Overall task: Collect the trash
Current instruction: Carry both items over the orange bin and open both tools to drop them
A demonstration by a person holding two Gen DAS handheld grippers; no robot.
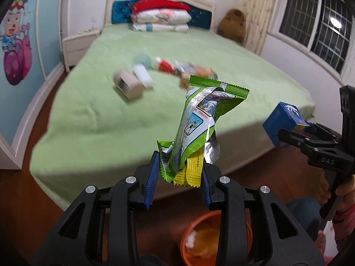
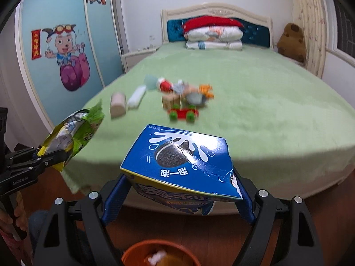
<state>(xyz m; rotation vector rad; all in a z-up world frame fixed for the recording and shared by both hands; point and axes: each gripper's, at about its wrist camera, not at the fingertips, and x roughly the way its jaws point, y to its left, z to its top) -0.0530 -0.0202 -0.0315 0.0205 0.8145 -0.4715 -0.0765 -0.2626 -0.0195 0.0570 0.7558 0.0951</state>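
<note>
Orange bin [image 2: 142, 249] waits below: your left gripper [image 1: 179, 173] clamps the green snack wrapper [image 1: 199, 119], your right gripper [image 2: 177, 197] the blue cookie box [image 2: 184, 159]; centre each before releasing.

A wide green-covered bed [image 2: 255, 102] fills the room, folded pillows [image 2: 214, 37] at its head. Small scattered litter items [image 2: 177, 97] lie mid-bed. A round orange plastic bin [image 2: 133, 255] stands on the floor before the bed's foot.

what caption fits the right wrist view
Right gripper holding a blue box above an orange bin by the bed.
</note>
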